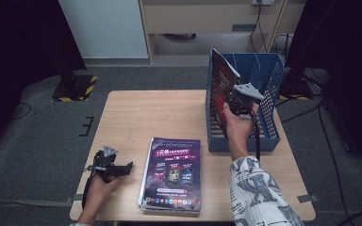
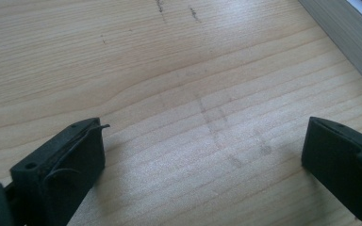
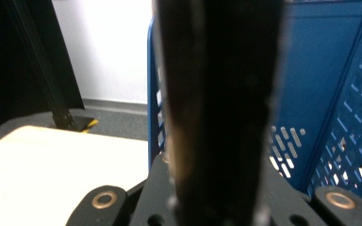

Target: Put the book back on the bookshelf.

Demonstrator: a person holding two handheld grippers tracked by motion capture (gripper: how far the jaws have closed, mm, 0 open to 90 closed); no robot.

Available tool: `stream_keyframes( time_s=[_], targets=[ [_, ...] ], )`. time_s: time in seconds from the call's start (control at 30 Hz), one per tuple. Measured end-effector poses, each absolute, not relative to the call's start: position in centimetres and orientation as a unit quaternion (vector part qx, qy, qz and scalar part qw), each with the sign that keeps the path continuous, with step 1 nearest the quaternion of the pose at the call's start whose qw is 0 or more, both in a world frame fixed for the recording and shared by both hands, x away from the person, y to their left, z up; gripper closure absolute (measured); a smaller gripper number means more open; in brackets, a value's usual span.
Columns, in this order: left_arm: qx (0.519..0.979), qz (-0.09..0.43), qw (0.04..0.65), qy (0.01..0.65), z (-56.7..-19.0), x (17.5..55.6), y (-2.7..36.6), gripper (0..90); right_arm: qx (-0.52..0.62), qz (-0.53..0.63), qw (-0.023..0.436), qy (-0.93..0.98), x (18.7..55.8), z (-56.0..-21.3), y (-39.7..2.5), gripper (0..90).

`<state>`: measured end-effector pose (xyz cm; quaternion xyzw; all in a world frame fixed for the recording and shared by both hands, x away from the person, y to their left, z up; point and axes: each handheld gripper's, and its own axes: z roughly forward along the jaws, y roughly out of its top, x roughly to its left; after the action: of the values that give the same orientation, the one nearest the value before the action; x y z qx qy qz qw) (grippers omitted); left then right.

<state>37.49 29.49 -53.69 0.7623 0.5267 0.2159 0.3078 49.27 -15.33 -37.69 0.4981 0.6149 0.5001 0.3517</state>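
Nearest me, my left gripper is resting on the table, jaws spread wide and holding nothing, just beside the stack of magazines. Farther out, my right gripper is pinching one magazine upright, lowering it into the blue file rack, which otherwise looks empty. Next I judge I am needing to seat it against the left wall, then release.
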Motion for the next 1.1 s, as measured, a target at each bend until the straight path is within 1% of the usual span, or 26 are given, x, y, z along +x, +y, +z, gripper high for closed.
stream_keyframes(
  time_s=[0.6, 1.1],
  targets=[
    [0.762, 0.216, 0.308, 0.527, -53.7, 37.5, 29.5, 0.0, 0.503, 0.474, 0.319, 0.649, 49.5, -38.6, -15.8, 85.7],
    [0.762, 0.216, 0.308, 0.527, -53.7, 37.5, 29.4, 0.0, 0.491, 0.491, 0.307, 0.651, 49.1, -37.8, -16.5, 84.4]
  ],
)
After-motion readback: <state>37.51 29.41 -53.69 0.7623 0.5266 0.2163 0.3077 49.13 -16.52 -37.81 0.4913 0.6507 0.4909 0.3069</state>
